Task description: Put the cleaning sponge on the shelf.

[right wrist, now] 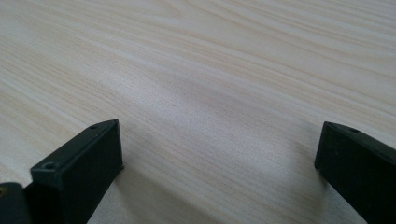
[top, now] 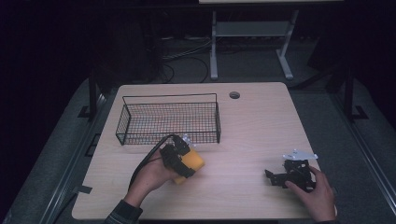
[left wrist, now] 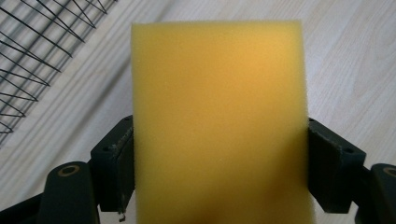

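A yellow sponge (left wrist: 219, 121) stands between the two black jaws of my left gripper (left wrist: 219, 172), which is shut on it, with both pads pressed against its sides. From above, the sponge (top: 194, 162) and the left gripper (top: 177, 156) hang just over the table in front of the wire basket (top: 168, 119), near its front right corner. My right gripper (top: 275, 178) rests low on the table at the right, held by a hand. Its jaws stand wide apart in the right gripper view (right wrist: 219, 158), with bare wood between them.
The black wire basket has nothing in it and sits at the back left of the wooden table (top: 252, 126). Its mesh (left wrist: 32, 60) shows at the upper left of the left gripper view. A round cable hole (top: 234, 95) lies near the table's far edge.
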### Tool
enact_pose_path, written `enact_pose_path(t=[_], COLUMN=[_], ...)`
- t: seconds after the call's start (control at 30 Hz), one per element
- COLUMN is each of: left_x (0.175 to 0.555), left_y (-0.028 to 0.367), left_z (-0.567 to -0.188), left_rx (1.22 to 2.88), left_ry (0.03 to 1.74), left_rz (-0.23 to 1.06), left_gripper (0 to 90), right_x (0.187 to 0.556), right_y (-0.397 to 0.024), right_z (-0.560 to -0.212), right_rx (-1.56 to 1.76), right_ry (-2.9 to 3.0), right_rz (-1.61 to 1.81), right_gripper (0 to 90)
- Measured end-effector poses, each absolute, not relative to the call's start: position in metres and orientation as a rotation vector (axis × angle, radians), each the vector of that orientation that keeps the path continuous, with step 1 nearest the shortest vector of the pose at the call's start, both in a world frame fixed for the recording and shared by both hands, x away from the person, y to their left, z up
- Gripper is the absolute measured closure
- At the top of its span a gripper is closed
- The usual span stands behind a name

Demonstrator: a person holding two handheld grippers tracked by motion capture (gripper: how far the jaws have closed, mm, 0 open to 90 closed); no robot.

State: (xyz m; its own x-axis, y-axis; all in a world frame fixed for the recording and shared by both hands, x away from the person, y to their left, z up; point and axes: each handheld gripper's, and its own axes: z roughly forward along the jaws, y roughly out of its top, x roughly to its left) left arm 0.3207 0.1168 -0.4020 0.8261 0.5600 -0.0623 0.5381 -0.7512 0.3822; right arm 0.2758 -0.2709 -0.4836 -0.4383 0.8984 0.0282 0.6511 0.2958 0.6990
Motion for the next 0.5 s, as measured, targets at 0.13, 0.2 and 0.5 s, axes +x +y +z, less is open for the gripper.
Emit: enact_pose_path(t=[0.13,0.2,0.5], left_x=[0.323,0.324,0.329], left_y=[0.117,0.118,0.12], left_z=[-0.397,-0.395,-0.386], left_rx=[2.618,2.614,2.6], left_ry=[0.818,0.819,0.823], left_rz=[0.083,0.083,0.094], left_gripper=[22.7,22.7,22.7], right_x=[0.276,0.276,0.276], right_y=[-0.271,-0.271,-0.271], right_z=[-0.484,-0.484,-0.484], right_rx=[1.392,1.392,1.391], right_ry=[2.201,2.2,2.2], right_rz=[0.92,0.92,0.92], right_gripper=[0.1,0.1,0.1])
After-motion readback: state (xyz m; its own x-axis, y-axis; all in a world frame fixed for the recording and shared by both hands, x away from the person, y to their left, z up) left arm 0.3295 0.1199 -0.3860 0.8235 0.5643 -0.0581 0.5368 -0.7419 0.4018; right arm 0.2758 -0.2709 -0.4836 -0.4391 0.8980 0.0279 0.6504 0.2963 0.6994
